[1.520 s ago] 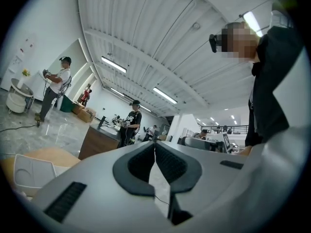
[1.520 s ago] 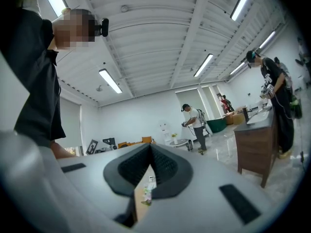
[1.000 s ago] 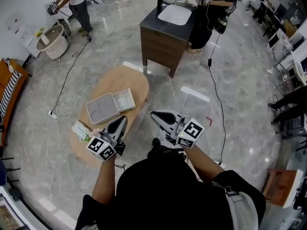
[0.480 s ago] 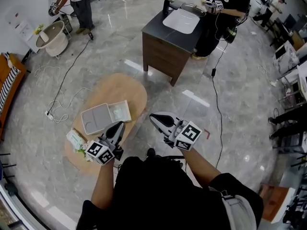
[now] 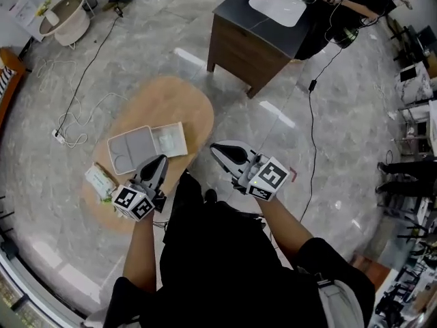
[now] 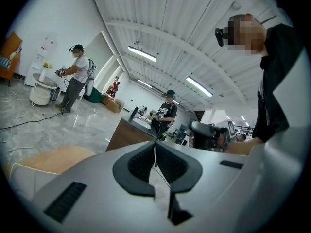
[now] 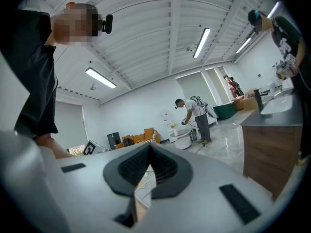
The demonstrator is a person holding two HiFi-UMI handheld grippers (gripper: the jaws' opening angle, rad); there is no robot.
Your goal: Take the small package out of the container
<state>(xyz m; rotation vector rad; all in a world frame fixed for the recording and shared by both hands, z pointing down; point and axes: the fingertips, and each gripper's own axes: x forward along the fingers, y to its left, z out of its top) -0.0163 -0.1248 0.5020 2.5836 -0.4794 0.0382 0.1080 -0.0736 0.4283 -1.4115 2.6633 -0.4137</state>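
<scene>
Approach step, nothing lifted: left gripper (image 5: pixel 157 167) is closed and empty over the near edge of the oval wooden table (image 5: pixel 184 104), and right gripper (image 5: pixel 222 153) is closed and empty off its right edge. The flat grey square container (image 5: pixel 131 150) lies open mid-table, with a pale small package (image 5: pixel 166 139) seemingly in its white right half. Next move likely needs 1 gripper's jaws opened and lowered over that half.

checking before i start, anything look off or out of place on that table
Nothing spilled or broken. The grey container sits at an angle on the oval table, and a small packet lies outside it, close to the table's left edge. A cable trails loosely over the floor.
</scene>
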